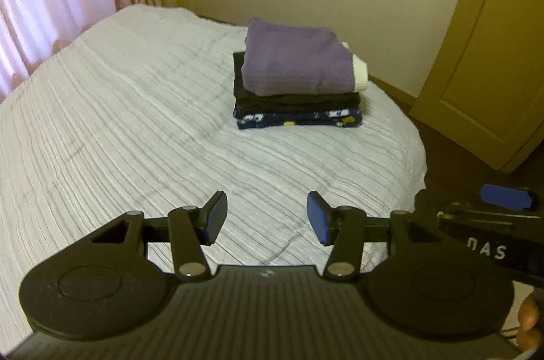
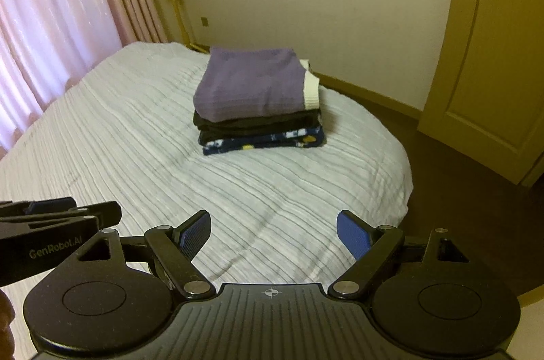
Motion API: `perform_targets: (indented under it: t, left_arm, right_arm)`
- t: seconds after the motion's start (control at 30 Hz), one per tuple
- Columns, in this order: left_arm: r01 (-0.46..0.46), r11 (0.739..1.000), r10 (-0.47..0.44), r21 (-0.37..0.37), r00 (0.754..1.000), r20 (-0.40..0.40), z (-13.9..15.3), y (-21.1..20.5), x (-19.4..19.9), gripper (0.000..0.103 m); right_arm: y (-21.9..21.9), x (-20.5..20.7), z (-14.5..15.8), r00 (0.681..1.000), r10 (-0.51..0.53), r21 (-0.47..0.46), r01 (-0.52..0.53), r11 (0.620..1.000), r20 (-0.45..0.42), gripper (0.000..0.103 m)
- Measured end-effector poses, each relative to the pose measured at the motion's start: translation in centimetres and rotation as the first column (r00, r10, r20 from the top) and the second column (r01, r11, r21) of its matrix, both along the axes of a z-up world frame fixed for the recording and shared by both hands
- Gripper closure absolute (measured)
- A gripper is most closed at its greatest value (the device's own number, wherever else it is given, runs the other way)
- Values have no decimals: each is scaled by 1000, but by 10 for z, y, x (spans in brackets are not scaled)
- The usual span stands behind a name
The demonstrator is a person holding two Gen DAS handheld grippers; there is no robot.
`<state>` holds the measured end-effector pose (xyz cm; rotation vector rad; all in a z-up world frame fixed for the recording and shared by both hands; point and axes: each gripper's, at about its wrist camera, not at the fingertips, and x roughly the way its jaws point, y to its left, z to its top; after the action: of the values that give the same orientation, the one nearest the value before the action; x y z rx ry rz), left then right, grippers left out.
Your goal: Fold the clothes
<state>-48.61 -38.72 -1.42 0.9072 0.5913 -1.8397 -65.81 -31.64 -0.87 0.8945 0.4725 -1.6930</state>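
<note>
A folded stack was seen on the bed's far right side, both grippers (L, R) held wide, empty; soft, light fabric, likely best pinched at edges.

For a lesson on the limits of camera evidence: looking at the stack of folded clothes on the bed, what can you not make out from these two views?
- Stack: its far side is hidden in both views by the clothes themselves.
- Black layers: too dark to count the garments.
- Patterned bottom item: only its edge shows; the rest lies under the stack.
- Bed: its near end is covered by the gripper body.
</note>
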Motion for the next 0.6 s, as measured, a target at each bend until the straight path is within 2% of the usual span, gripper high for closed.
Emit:
perform_targets:
  t: [0.6]
  left_arm:
    - [-52, 998, 51, 34, 999, 13, -17, -46, -24, 55]
  right_arm:
    - [-54, -32, -19, 999, 24, 80, -26, 996, 27, 19]
